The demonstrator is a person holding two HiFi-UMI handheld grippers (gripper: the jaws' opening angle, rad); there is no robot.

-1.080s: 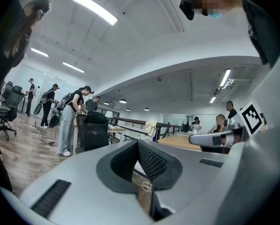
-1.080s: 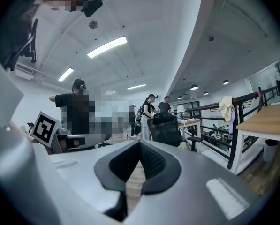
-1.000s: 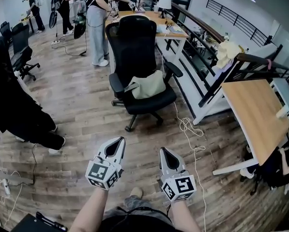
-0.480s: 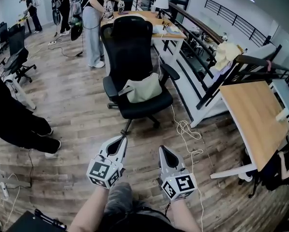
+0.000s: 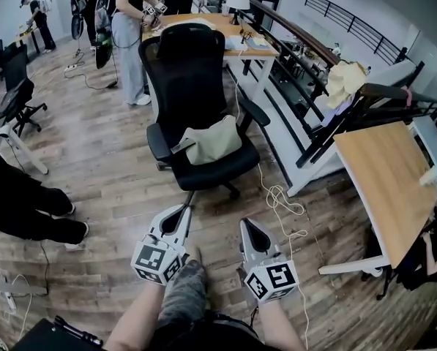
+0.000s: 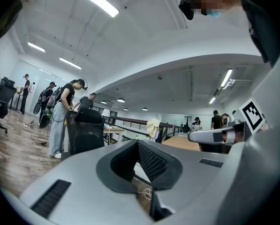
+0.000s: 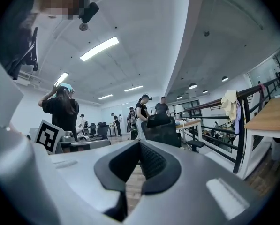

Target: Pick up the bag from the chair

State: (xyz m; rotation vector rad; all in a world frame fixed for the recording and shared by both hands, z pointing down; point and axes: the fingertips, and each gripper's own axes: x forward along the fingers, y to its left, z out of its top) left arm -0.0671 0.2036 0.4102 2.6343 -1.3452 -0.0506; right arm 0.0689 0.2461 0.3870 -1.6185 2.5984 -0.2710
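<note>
A beige bag [image 5: 213, 141] lies slumped on the seat of a black office chair [image 5: 189, 79] in the middle of the head view. My left gripper [image 5: 181, 212] and right gripper [image 5: 245, 224] are held side by side low in that view, short of the chair and pointing toward it. Both have their jaws together with nothing between them. The left gripper view shows the left gripper [image 6: 140, 165] and the chair's back [image 6: 86, 130] beyond it. Past the right gripper [image 7: 140, 165] in the right gripper view stands the chair [image 7: 162, 128]. Neither gripper view shows the bag.
A white cable [image 5: 284, 203] trails over the wooden floor right of the chair. A wooden desk [image 5: 386, 181] stands at the right and another desk [image 5: 225, 28] behind the chair. A person in black [image 5: 20, 196] is at the left, other people [image 5: 127, 35] at the back.
The chair and bag have drawn closer and shifted slightly left in the head view. Both grippers stay shut and in the same pose. The person at the left has moved further out of view.
</note>
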